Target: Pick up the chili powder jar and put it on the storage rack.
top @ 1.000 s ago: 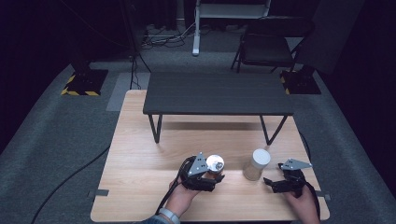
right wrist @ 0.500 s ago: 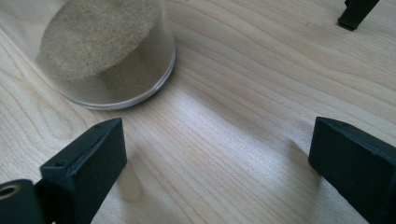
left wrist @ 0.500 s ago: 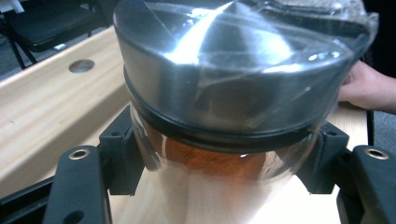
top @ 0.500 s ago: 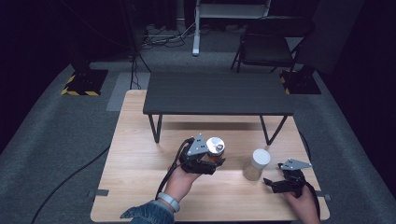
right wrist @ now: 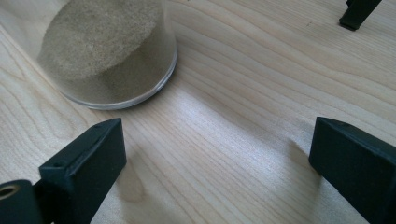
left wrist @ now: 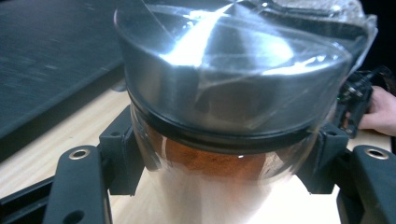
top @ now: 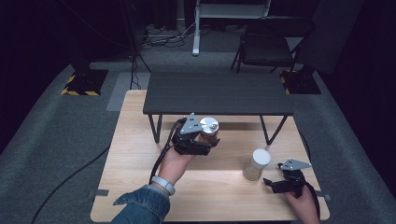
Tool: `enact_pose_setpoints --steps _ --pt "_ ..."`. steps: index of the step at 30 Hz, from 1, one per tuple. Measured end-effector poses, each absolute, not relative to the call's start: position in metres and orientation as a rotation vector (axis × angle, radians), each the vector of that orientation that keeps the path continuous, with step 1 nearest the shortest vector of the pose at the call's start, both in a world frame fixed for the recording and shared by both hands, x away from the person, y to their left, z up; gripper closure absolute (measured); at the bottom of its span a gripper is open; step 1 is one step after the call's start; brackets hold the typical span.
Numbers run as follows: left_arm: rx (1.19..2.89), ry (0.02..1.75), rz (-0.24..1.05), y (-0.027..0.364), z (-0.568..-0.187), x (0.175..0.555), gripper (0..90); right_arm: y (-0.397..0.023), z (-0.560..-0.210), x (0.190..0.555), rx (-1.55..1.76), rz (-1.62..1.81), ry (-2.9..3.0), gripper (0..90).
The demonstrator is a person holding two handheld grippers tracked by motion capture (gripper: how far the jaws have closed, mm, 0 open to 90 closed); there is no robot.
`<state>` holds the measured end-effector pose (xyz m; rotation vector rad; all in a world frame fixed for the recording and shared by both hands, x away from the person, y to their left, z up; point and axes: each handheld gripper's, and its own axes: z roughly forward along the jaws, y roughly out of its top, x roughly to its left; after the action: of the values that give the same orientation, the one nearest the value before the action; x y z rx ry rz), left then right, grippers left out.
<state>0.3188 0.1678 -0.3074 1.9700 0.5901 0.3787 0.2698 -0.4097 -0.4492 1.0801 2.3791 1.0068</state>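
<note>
No readable txt, labels or nos. on anything here.

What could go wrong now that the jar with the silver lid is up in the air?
The left gripper clamps the smooth glass jar just under its lid; it could slip and fall onto the wooden table. It hangs close to the edge of the dark shelf and could bump it. The other jar stands near the open right gripper.

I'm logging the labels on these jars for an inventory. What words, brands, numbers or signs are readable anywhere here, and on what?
None can be read.
Jar with the metal lid, clamped in the left gripper: no label, just clear film over the lid.
Jar with the white lid, near the right gripper: no label in sight.
Yellow-and-black hazard stripes on the floor stands: a sign, no words.
</note>
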Motion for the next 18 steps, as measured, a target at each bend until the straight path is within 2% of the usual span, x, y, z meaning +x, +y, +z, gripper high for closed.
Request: enact_pose_setpoints --steps 18 --pt "1.897 0.661 0.514 0.193 -0.263 0.335 30.3 -0.409 -0.449 0.270 1.080 1.007 2.379 3.6"
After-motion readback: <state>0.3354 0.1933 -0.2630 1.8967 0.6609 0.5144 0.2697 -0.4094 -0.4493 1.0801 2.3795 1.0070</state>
